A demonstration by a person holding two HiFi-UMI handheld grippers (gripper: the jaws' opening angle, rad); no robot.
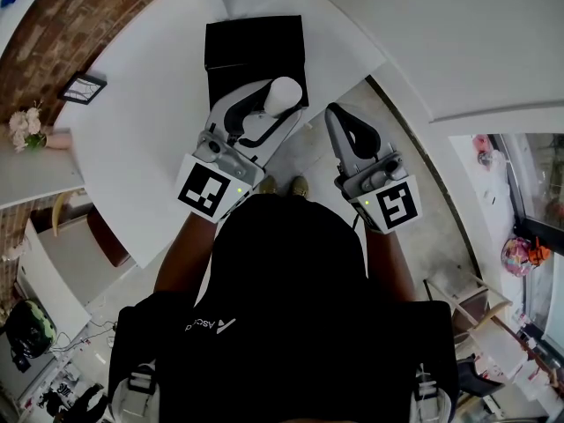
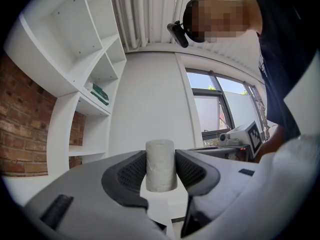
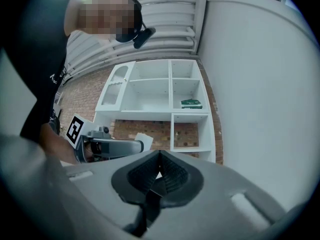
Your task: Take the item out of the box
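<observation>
Inside the left claw (image 2: pixel 160 160), clamped upright, sits a pale matte cylinder (image 2: pixel 160 170); right claw (image 3: pixel 159 160) closed, empty.

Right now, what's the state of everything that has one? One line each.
Left tool: shut on the white roll.
White roll: clamped between the left tool's jaws, held up in the air, nothing around it.
Right tool: shut, empty.
Black box: sits on the white table, partly behind the left tool in the head view; can't tell if it's open or shut.
</observation>
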